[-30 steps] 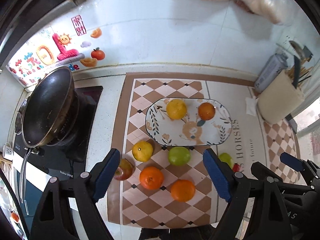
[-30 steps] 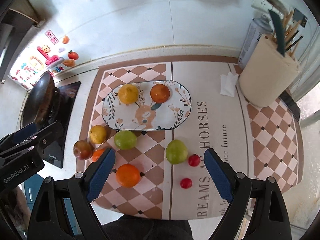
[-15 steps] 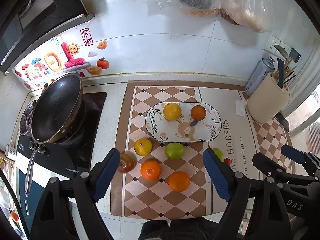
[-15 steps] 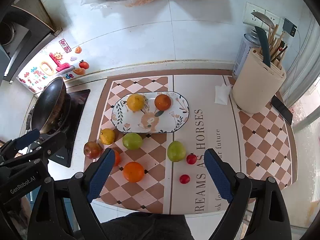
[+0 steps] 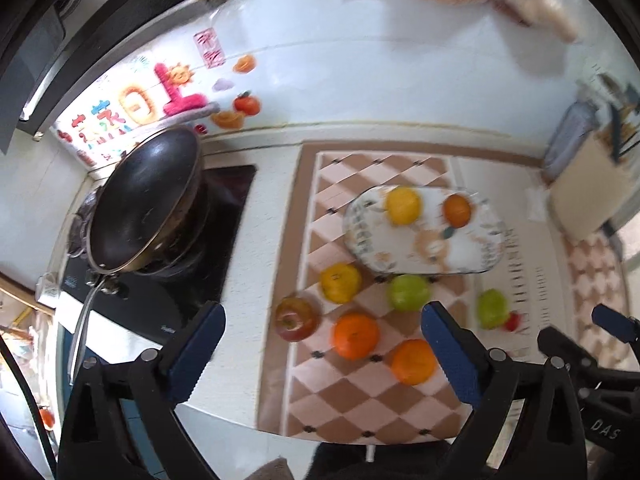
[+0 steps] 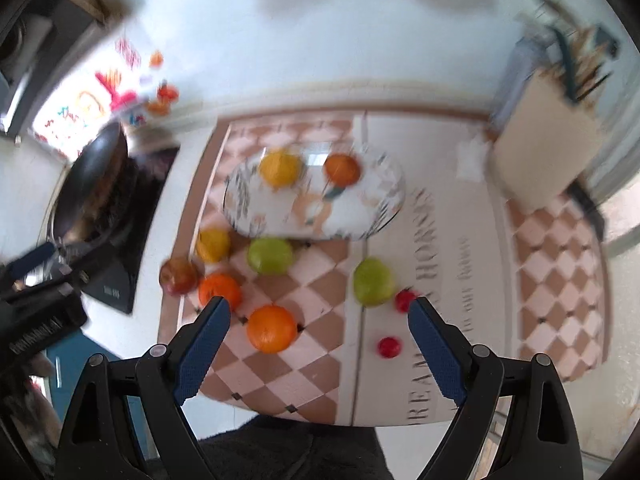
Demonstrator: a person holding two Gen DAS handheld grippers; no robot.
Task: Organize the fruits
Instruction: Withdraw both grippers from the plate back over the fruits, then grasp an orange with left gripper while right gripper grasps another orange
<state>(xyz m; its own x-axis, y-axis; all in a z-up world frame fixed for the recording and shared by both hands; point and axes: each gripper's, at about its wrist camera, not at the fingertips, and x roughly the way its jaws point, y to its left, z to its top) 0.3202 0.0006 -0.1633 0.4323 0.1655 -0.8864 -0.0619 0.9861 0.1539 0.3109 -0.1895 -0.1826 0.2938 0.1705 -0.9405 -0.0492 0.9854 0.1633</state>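
the right wrist view shows two small red fruits (image 6: 389, 347) on the mat's lettered strip, the nearer one hidden from the left wrist view, which instead takes in the whole black pan (image 5: 146, 200) on the stove at the left. both views are blurred. the oval plate (image 5: 472, 256) holds a yellow fruit (image 5: 403, 205) and an orange fruit (image 5: 457, 210); the other fruits lie loose on the checked mat (image 5: 320, 384) in front of it, close together. the left gripper (image 5: 322, 346) hangs released above the counter's front edge with an orange (image 5: 356, 336) between its fingers' span, touching nothing. the right gripper (image 6: 318, 336) is likewise spread and empty over another orange (image 6: 272, 329). bare mat lies right of the plate. compared with half a second ago, both cameras sit closer to the fruit, and the left one has swung leftward.
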